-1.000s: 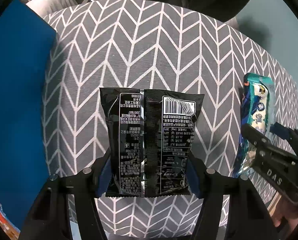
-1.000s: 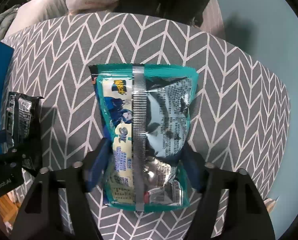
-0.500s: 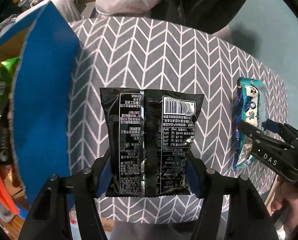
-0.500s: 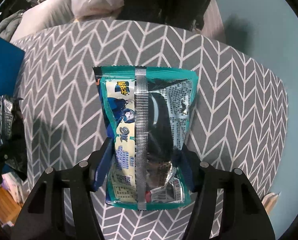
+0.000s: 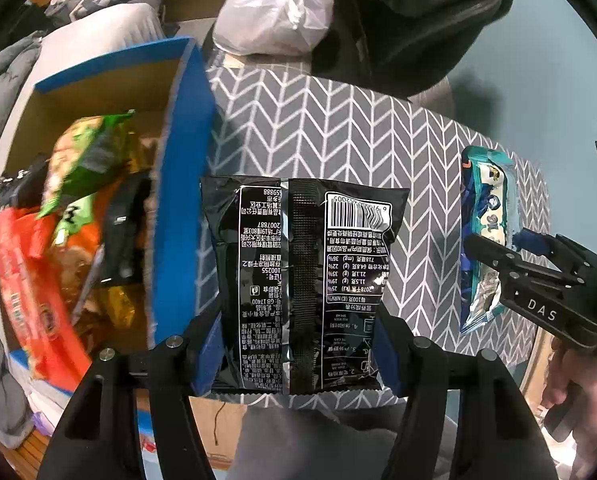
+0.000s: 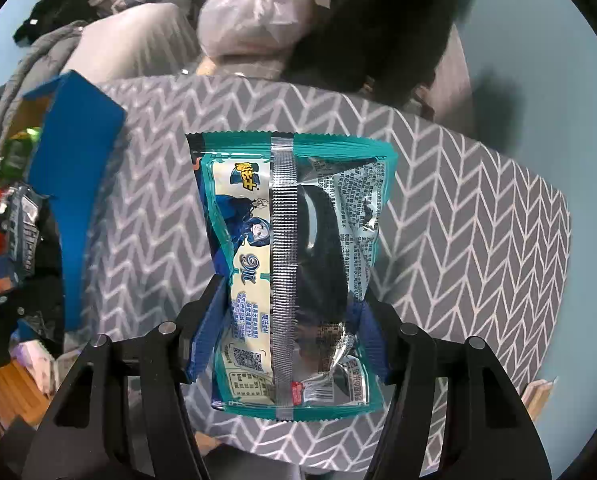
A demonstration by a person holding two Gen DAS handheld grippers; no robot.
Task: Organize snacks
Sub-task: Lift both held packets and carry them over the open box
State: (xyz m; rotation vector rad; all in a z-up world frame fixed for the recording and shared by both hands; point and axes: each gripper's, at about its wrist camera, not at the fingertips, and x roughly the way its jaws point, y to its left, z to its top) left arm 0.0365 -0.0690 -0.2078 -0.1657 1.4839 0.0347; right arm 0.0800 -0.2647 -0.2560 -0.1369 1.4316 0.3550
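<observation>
While aloft, both clamped snack packets (image 5: 302, 280).

Both my wrist cameras look steeply down past their own gripper fingers, left view close over the blue box (image 5: 186, 184) edge, right view further right, both sharing the chevron-cloth desk (image 6: 458, 208) and box.

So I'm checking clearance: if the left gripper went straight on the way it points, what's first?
Probably the grey chevron-patterned cloth surface, beyond the black foil snack packet that the left gripper holds; depth is unclear.
</observation>
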